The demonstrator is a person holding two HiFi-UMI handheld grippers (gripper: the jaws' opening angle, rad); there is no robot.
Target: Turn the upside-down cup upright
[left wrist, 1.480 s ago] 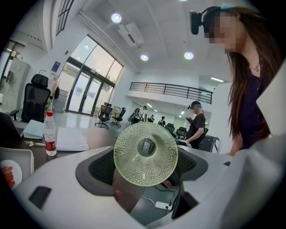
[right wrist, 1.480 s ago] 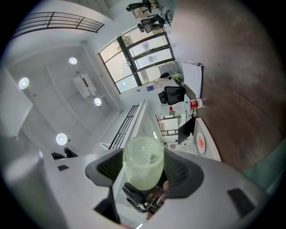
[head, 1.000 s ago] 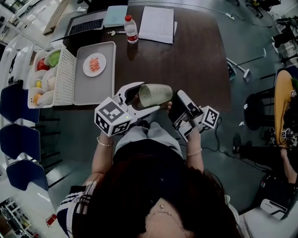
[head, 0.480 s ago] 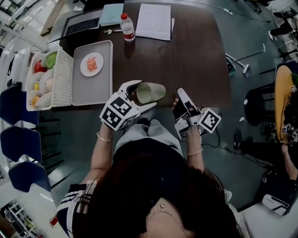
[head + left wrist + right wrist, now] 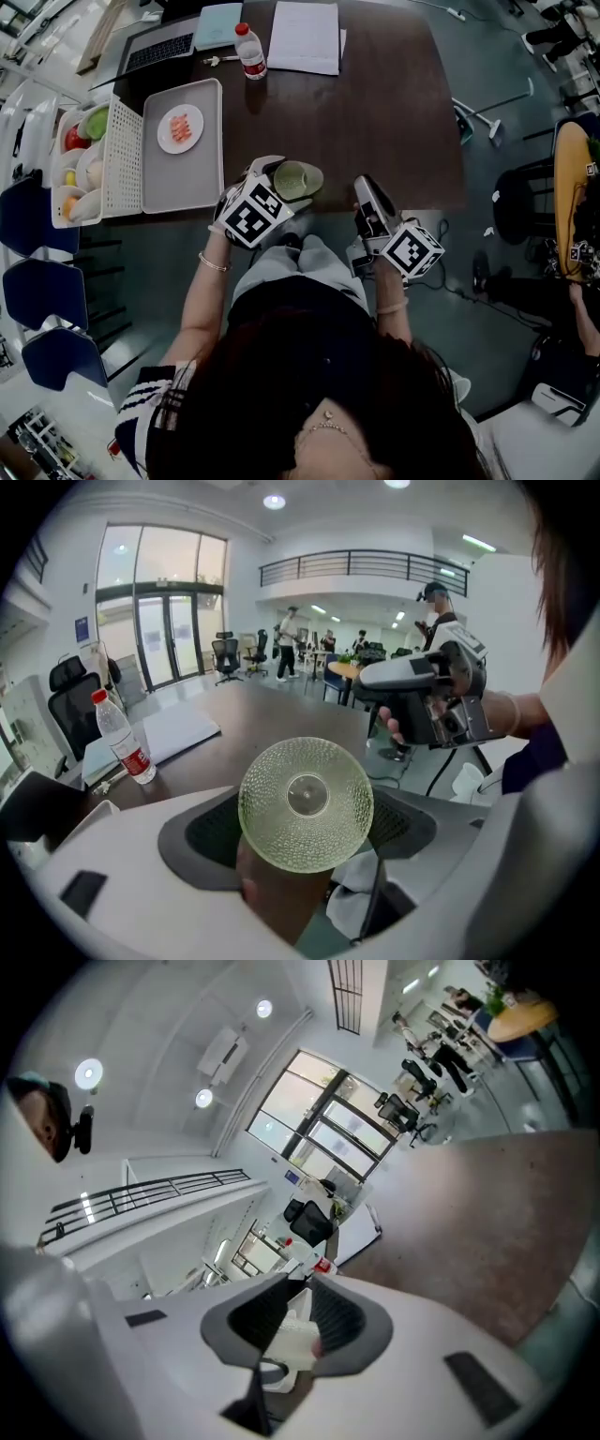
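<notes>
- While it is held over the near edge of the worktop, the green dimpled cup is gripped by the left claw, whose jaws are pressed on its two sides.
- From the left gripper view, the cup's round base is seen facing the camera. Whether the cup touches the worktop cannot be told.
- The cup is placed just right of the grey tray.
- The right claw is held near the cup's right and apart from it. Its jaws have just been closing and are almost together, with a narrow gap left and nothing gripped between them.
- A plate of pink food is set on the tray.
- A bottle, papers and a laptop are laid along the far edge.
</notes>
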